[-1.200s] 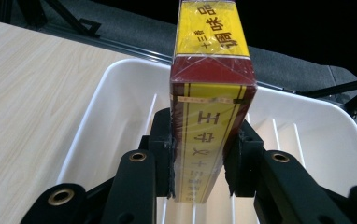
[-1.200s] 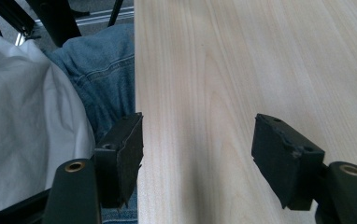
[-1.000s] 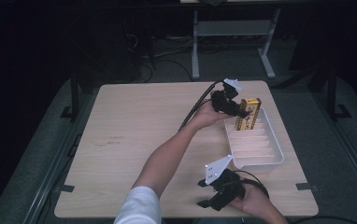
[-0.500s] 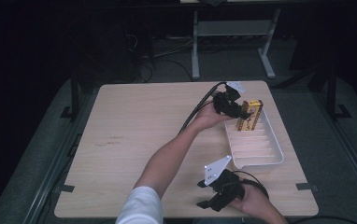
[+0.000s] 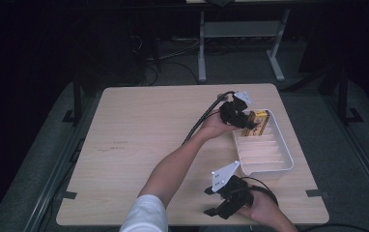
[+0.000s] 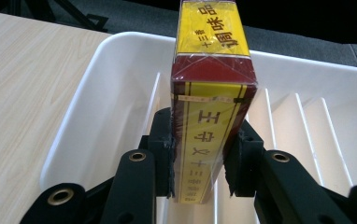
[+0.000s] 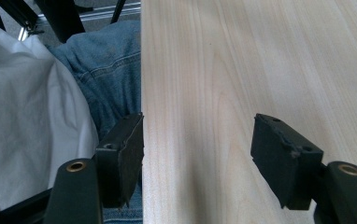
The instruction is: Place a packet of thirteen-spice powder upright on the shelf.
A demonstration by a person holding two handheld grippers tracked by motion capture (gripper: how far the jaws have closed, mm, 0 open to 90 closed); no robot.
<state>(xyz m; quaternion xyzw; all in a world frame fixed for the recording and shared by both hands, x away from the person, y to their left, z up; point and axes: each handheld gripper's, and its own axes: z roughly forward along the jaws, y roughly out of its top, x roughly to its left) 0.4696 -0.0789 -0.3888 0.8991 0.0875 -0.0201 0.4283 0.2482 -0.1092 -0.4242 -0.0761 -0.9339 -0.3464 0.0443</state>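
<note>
Left gripper (image 6: 197,158) clamps yellow-and-maroon cardboard box (image 6: 210,93) between its jaws, over white ribbed plastic tray (image 6: 97,107). Right gripper (image 7: 197,149) jaws wide, empty, at wooden table (image 7: 260,60) edge.

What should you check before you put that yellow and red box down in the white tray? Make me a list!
1. Left gripper pinches the yellow and dark red cardboard box on both sides: ok.
2. Box is above the white plastic ribbed tray, at its far end: ok.
3. Tray under the box is free: ok.
4. Box already rests on the tray floor: cannot tell.
5. Right gripper is open, at the near edge of the pale wooden table, away from the tray: ok.
</note>
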